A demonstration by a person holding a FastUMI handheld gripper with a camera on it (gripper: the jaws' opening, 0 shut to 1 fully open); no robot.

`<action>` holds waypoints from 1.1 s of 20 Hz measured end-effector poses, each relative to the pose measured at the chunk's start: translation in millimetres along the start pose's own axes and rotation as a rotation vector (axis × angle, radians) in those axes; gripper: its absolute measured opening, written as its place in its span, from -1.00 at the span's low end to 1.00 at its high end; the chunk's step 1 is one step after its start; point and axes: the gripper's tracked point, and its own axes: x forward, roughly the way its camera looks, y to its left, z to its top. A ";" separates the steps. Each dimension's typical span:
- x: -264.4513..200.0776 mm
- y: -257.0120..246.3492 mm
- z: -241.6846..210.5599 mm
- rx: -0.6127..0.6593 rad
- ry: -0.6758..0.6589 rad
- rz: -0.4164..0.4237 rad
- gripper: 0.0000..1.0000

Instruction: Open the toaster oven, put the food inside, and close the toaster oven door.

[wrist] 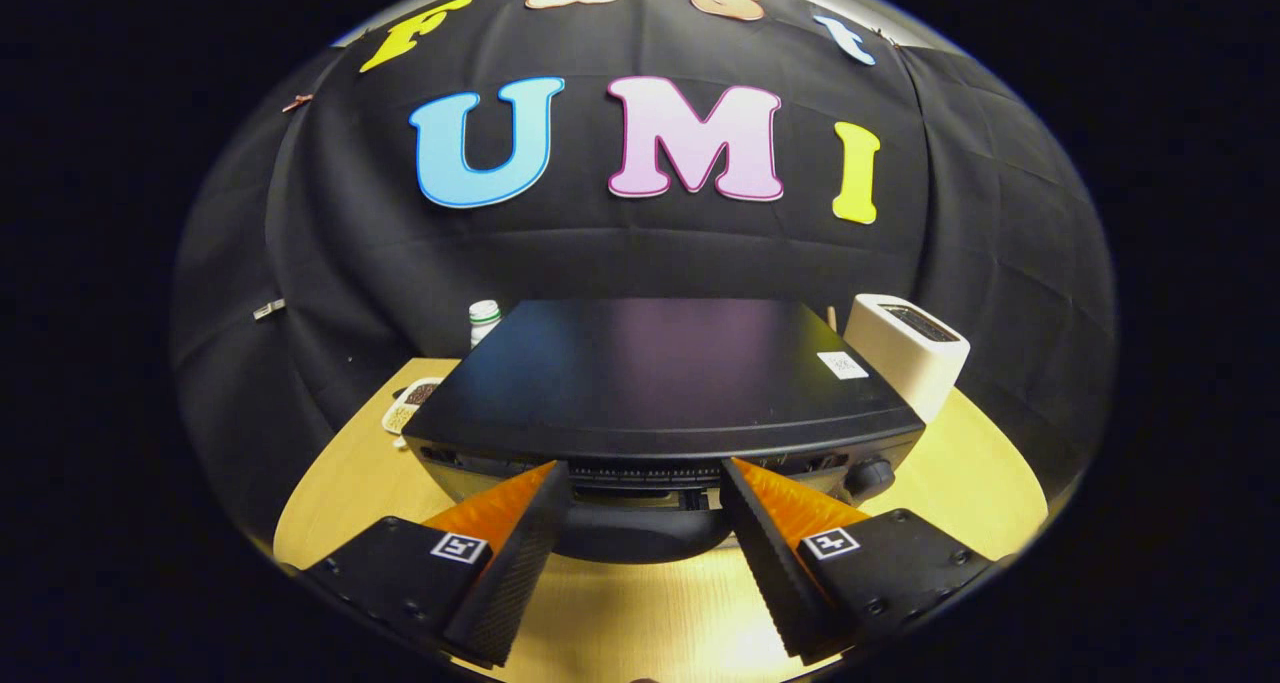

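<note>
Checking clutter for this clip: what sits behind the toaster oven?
Behind the toaster oven: a white bottle one side, a white toaster the other. Its body hides what's between. The tool is open at its front.

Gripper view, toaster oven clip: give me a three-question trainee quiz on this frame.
1. True or false: the gripper is shut on the oven handle.
2. What stands right of the oven? A) a white toaster B) a kettle C) a pan
3. Fill in: behind the oven's left corner stands a white ____ with a green band.

Key:
1. False: the fingers are spread, with the handle between their tips and not gripped.
2. A, the toaster.
3. Bottle.
</note>
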 end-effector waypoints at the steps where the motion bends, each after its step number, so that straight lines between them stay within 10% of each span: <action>1: -10.9 -0.4 -4.1 0.003 0.004 -0.003 0.95; 22: -85.3 -24.3 -139.6 -0.142 0.268 0.079 0.98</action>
